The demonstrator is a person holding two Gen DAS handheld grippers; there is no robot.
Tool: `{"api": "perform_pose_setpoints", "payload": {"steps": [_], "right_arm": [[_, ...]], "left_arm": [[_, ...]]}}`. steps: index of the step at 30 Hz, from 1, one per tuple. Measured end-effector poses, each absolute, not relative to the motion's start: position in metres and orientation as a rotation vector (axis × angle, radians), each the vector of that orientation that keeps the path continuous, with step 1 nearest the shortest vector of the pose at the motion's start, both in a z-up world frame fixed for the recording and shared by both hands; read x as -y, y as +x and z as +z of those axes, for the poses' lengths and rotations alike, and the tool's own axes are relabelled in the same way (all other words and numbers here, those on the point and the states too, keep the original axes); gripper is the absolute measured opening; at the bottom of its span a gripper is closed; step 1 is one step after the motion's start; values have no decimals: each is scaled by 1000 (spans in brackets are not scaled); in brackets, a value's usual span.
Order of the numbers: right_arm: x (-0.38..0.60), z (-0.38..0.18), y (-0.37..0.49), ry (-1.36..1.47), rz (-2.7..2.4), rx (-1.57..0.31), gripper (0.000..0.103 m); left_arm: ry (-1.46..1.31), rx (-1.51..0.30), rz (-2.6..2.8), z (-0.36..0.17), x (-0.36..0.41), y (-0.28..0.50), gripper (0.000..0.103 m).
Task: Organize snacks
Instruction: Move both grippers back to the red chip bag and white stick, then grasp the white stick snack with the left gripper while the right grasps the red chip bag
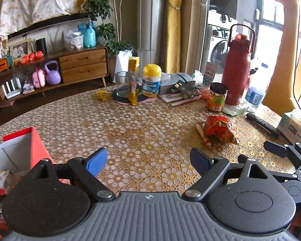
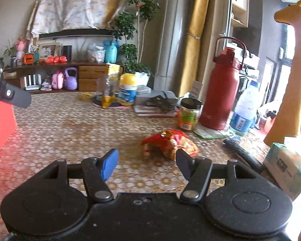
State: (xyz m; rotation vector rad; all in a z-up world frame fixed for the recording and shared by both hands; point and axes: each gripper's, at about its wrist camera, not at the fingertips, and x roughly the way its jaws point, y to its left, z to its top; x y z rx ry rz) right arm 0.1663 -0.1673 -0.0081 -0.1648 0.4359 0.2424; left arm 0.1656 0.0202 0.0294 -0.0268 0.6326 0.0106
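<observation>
Two grippers hang over a round table (image 1: 142, 124) covered in a gold-and-white patterned cloth, both with jaws apart and nothing between them. The left gripper (image 1: 148, 163) stands wide above bare cloth near the table's near edge; the right gripper (image 2: 147, 165) is spread less far. In the right wrist view a red snack bag (image 2: 170, 142) lies on the table just past the right gripper's fingertips, untouched. In the left wrist view that snack bag (image 1: 220, 128) sits toward the right side of the table, with a small stick-shaped snack (image 1: 202, 135) touching its left side. A red box (image 1: 20, 152) stands open at the table's left edge, with wrapped packets inside. Along the far edge stand a glass (image 1: 121, 84), a tall yellow packet (image 1: 133, 80), a yellow-capped bottle (image 1: 151, 80), a black-lidded jar (image 1: 216, 97) and a red flask (image 1: 236, 76). A black remote (image 1: 262, 123) and a tissue pack (image 1: 297, 126) lie by the right edge.
</observation>
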Motion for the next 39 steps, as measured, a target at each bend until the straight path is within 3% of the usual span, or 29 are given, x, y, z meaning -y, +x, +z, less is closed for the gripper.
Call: {"api": "perform_pose_setpoints", "payload": {"steps": [20, 23, 31, 33, 35, 39], "right_arm": [[188, -40, 251, -263, 249, -469, 64], [188, -45, 264, -297, 259, -469, 72], [177, -65, 293, -396, 274, -499, 74], [175, -71, 298, -413, 272, -512, 70], [175, -76, 301, -429, 251, -521, 52], [193, -72, 303, -295, 238, -527, 41]], "left_arm": [[-14, -647, -13, -27, 21, 230, 90], [-12, -660, -21, -34, 26, 241, 90], [11, -654, -59, -49, 37, 264, 90], [24, -648, -62, -52, 40, 268, 90], [33, -647, -71, -54, 43, 273, 90], [67, -631, -105, -59, 56, 284, 90]]}}
